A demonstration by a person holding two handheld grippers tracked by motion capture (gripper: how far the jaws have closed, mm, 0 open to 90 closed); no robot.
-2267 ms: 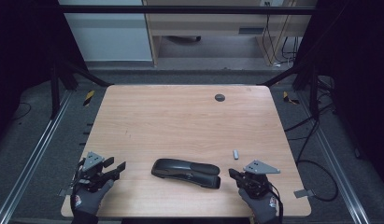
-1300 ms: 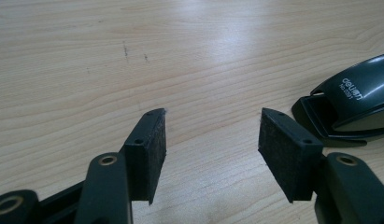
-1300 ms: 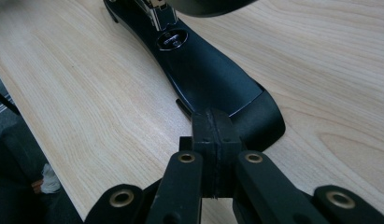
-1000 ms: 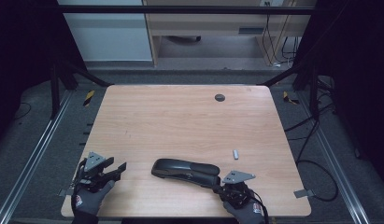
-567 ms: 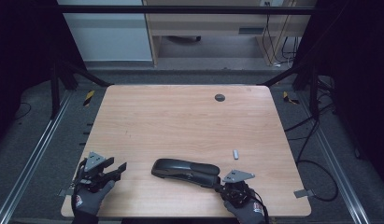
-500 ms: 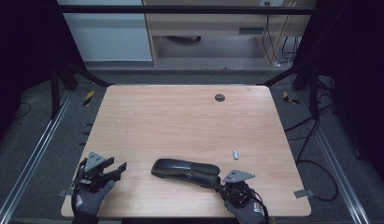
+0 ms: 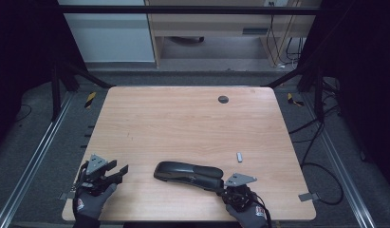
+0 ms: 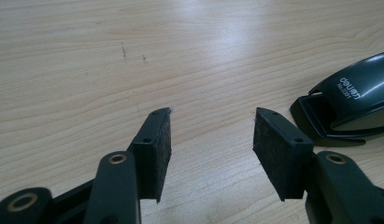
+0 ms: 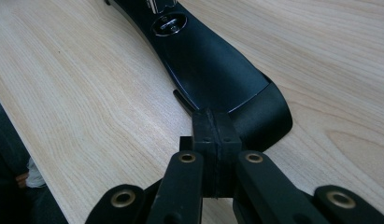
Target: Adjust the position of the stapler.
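The stapler [image 7: 189,174] lies flat on the desk [image 7: 183,123] near its front edge, between the two hands. It looks like a stiff black tool, plastic shell over metal, moderately heavy for its size, with a smooth curved top that would probably slip under a light pinch. The narrower rear end or the flat sides of the base seem the safest places to grip; the glossy dome less so.

The right gripper [image 9: 213,126] has its jaws pressed together, pad against pad, with the tips at the stapler's rear end, touching or just short of it; nothing sits between them. The left gripper [image 8: 213,140] has been closing, yet its jaws stand apart over bare wood, the stapler's front end well off to one side.

A small grey piece [image 7: 239,156] lies near the stapler's right end, and a dark round cap [image 7: 223,99] sits far back. Neither blocks the way.
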